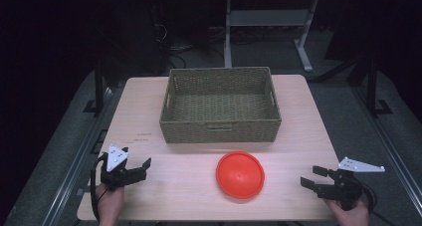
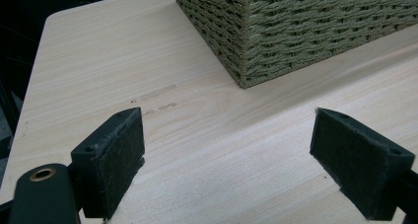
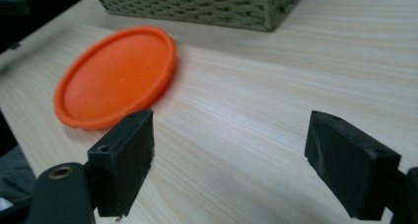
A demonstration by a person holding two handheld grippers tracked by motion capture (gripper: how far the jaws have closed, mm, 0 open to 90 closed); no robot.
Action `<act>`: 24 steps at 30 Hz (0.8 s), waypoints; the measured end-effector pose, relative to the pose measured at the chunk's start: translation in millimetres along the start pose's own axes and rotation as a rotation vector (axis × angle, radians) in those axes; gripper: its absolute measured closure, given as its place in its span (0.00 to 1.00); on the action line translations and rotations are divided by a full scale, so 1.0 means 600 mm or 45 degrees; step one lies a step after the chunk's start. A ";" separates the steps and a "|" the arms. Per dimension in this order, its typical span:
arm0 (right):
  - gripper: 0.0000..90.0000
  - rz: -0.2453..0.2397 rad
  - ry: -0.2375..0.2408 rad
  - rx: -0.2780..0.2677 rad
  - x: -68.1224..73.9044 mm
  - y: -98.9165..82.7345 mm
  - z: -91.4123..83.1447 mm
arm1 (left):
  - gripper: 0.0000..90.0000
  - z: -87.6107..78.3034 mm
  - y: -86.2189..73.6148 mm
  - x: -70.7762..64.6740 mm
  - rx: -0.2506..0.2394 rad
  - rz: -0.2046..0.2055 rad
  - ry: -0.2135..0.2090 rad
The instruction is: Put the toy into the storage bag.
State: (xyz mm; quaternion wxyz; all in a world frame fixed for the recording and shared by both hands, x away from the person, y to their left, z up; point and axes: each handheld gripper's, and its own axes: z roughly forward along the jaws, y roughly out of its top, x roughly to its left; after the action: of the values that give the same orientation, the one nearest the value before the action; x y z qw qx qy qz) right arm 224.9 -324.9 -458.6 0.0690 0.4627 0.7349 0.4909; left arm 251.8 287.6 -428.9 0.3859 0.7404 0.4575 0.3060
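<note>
One woven basket [image 1: 220, 104], one orange disc [image 1: 240, 174], both on the wooden table [image 1: 298, 131], disc just in front of the basket. Left gripper [image 1: 141, 169] and right gripper [image 1: 312, 177] both sit spread wide, nothing between them. Left gripper view catches faint scuff marks [image 2: 156, 93]; can't read them as writing.

Overhead forward-down view; two low gripper views (shared basket [image 1: 220, 105]).

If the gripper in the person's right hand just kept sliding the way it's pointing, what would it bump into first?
Probably the orange disc: the right gripper points leftward across the table toward it, though it might just pass its near edge.
</note>
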 end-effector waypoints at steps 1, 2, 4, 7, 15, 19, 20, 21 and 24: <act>0.20 -0.013 0.012 -0.009 0.002 0.001 0.001 | 0.14 0.001 0.000 0.000 -0.002 -0.002 -0.002; 0.20 -0.018 0.015 -0.009 0.004 0.003 0.001 | 0.14 0.001 -0.001 0.000 -0.006 -0.009 0.000; 0.20 -0.027 0.014 -0.001 0.007 0.006 0.003 | 0.14 0.001 -0.001 0.001 -0.008 -0.010 -0.002; 0.19 -0.031 0.001 0.025 0.013 0.010 0.007 | 0.14 0.001 -0.001 0.000 -0.003 -0.004 -0.009; 0.19 -0.082 0.042 0.078 0.036 0.037 0.020 | 0.14 -0.003 -0.002 0.000 -0.020 -0.021 -0.012; 0.17 -0.111 0.071 0.116 0.050 0.054 0.031 | 0.14 -0.008 -0.003 0.003 -0.033 -0.032 0.004; 0.17 -0.117 0.074 0.135 0.051 0.057 0.035 | 0.14 -0.008 -0.004 0.004 -0.033 -0.031 0.004; 0.17 -0.119 0.074 0.155 0.052 0.060 0.040 | 0.14 -0.008 -0.004 0.005 -0.029 -0.034 0.008; 0.16 -0.122 0.069 0.201 0.054 0.070 0.053 | 0.14 -0.006 -0.004 0.008 -0.024 -0.034 0.009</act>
State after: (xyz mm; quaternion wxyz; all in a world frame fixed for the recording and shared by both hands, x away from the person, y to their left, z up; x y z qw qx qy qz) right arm 250.1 -276.2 -430.5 0.0359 0.4177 0.7942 0.4400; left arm 249.7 293.6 -428.7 0.3952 0.7295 0.4658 0.3078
